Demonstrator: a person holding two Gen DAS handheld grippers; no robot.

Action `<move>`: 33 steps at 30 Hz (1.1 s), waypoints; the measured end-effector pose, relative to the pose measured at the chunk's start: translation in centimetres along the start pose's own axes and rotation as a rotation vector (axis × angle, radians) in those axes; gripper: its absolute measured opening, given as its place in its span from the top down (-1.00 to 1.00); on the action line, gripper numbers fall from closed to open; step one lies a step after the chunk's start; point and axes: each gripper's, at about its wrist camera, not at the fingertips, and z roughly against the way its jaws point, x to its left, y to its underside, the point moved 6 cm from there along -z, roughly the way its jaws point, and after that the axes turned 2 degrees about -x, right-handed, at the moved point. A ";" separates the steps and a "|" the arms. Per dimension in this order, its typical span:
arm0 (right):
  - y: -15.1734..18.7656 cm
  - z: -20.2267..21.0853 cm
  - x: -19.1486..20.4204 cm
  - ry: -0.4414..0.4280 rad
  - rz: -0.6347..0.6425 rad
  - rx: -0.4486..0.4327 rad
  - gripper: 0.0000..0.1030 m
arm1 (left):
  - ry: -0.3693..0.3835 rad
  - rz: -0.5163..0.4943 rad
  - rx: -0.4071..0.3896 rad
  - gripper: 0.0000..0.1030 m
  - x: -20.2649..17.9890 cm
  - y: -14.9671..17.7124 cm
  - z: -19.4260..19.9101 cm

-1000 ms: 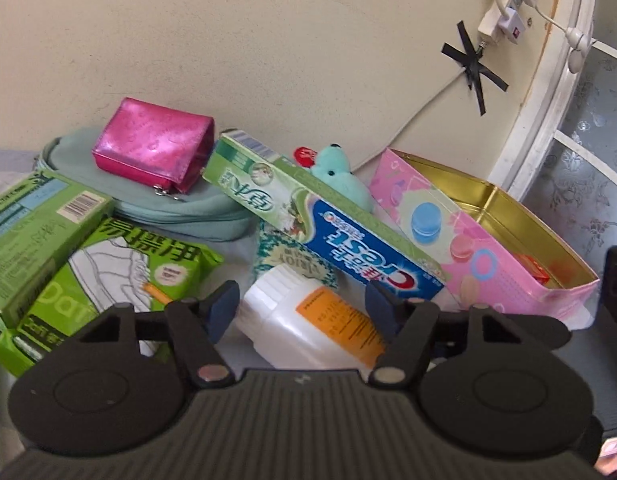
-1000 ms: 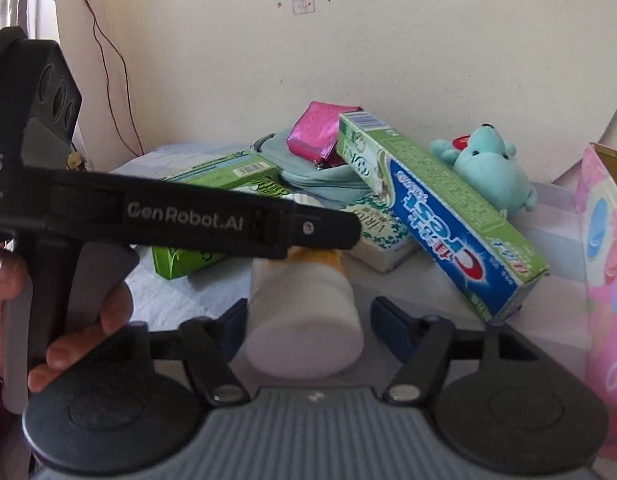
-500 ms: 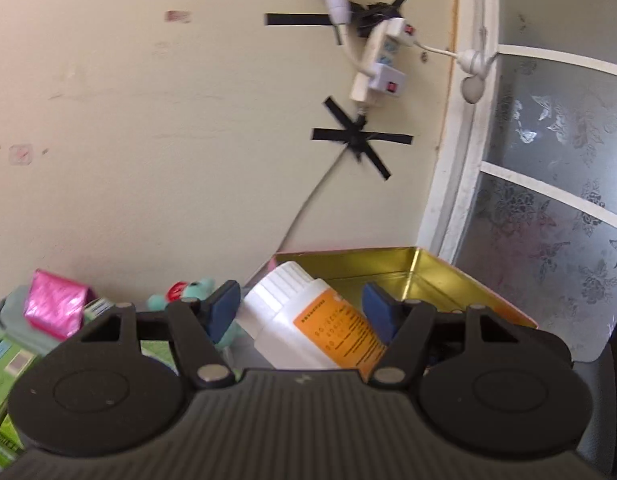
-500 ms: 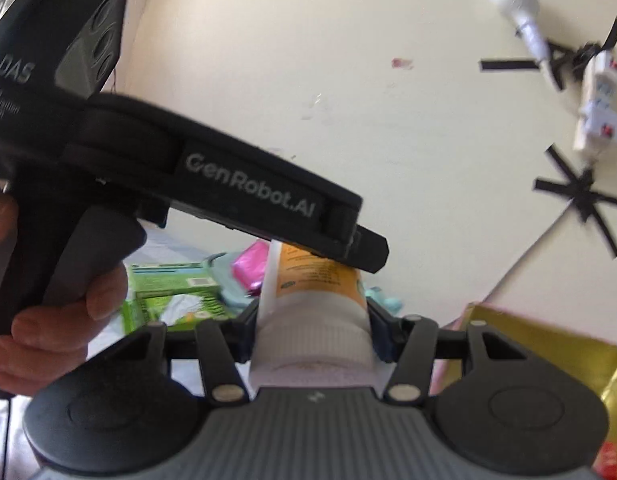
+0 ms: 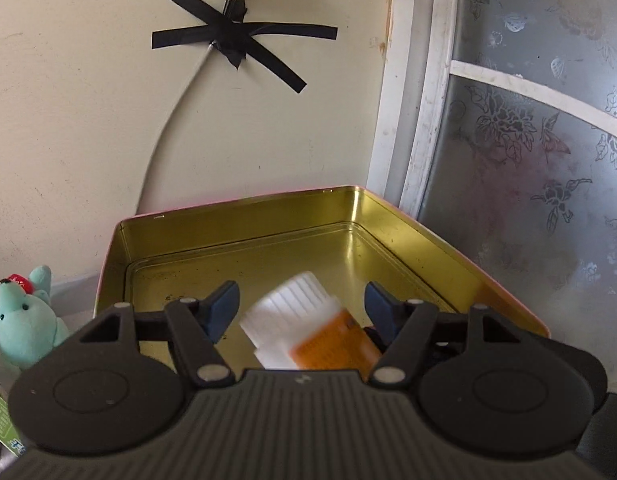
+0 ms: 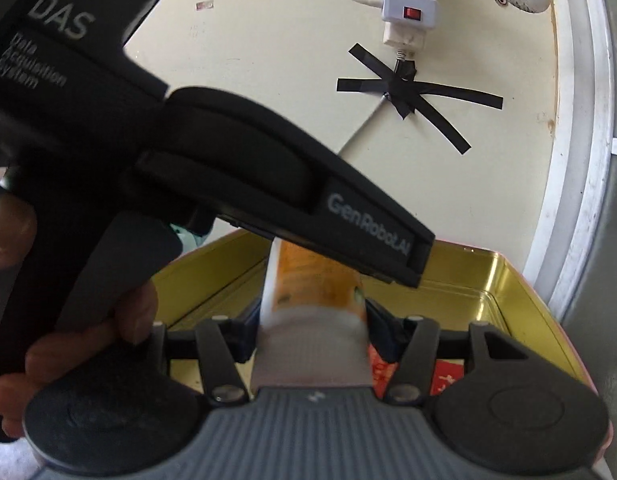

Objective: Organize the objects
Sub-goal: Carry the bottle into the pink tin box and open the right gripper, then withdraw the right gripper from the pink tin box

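A white bottle with an orange label and a ribbed white cap is sitting between the two blue fingertips of the left gripper, over the floor of an open gold-lined tin. The left gripper's fingers are spread wide, with a clear gap on each side of the bottle, so they are not touching it. The bottle is tilting, its cap pointing away from this gripper, and it is blurred.

In the right wrist view, the right gripper is closing against both sides of the bottle's base, gripping it. The left tool's black body is crossing above and ahead of it, held in the person's left hand. The tin is lying ahead and below.

To the left of the left gripper, outside the tin, a teal plush toy is sitting. Ahead, black tape is crossing over a cable on the wall.
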 end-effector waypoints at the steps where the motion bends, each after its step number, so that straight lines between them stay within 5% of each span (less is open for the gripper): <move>1: 0.1 0.1 -0.3 0.015 0.006 -0.004 -0.15 | -0.007 0.008 0.005 -0.39 0.1 0.1 -0.2; 9: 0.5 0.2 -1.5 0.032 -0.033 -0.017 -0.25 | -0.125 0.093 -0.034 -0.51 2.8 0.2 2.0; 19: 0.2 -0.4 -6.1 0.042 -0.340 -0.065 -0.24 | -0.341 0.074 -0.066 -0.51 8.0 3.6 9.7; 33: 0.8 0.9 -7.1 0.242 -0.372 -0.165 -0.25 | -0.599 0.133 -0.024 -0.59 20.2 10.6 17.4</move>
